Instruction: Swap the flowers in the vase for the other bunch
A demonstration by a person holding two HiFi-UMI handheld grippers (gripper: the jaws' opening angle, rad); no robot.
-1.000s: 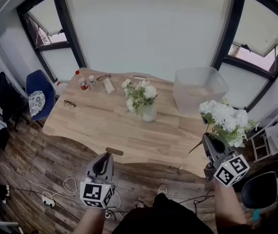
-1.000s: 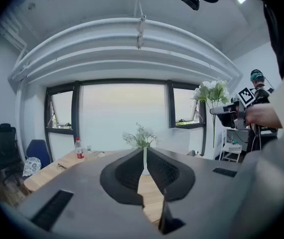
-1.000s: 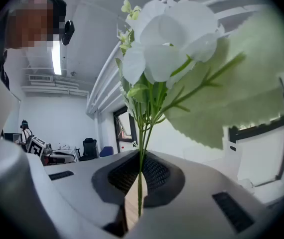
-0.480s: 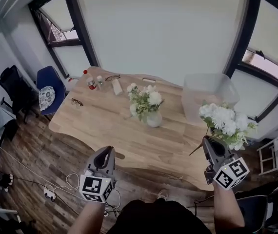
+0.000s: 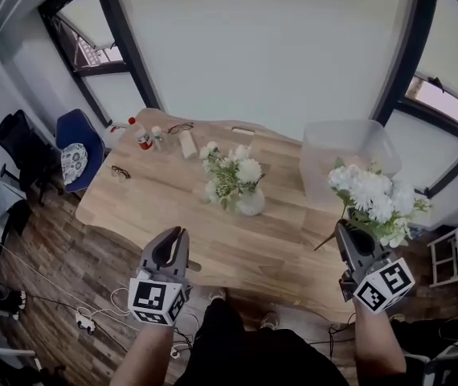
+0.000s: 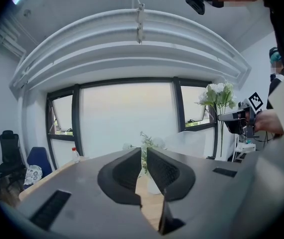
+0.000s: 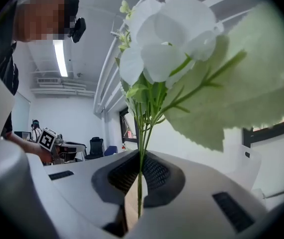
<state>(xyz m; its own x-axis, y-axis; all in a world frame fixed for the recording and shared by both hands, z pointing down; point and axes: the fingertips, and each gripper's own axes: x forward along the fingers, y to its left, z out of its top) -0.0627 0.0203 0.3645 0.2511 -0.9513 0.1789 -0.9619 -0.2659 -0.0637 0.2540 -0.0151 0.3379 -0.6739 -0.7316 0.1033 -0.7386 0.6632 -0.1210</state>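
- The right tool (image 5: 341,230), in the person's right hand at the near right corner of the light wooden table (image 5: 157,207), is clamped on the thin green stems of a bunch of white artificial flowers with broad green leaves (image 5: 374,203).
- In the right gripper view, the stems (image 7: 141,148) run upright through the closed jaws of the right tool (image 7: 139,166), and the white blooms (image 7: 167,49) spread out above them.
- The left tool (image 5: 178,236) is held above the table's near edge with its jaws brought together and nothing in them.
- The left gripper view looks past the left tool's tips (image 6: 144,156) straight at the vase (image 6: 153,185) and its greenery (image 6: 149,142).
- The round white vase (image 5: 251,203) stands upright near the middle of the table, holding the other bunch of white flowers and green leaves (image 5: 229,171), well apart from both tools.
- A clear plastic storage box (image 5: 345,155) sits at the far right of the table, behind the held bunch.
- A bottle with a red cap (image 5: 143,141) stands at the far left corner and a pair of eyeglasses (image 5: 117,172) lies near the left edge.
- A blue chair (image 5: 72,147) stands on the wood-plank floor beside the table's left end.
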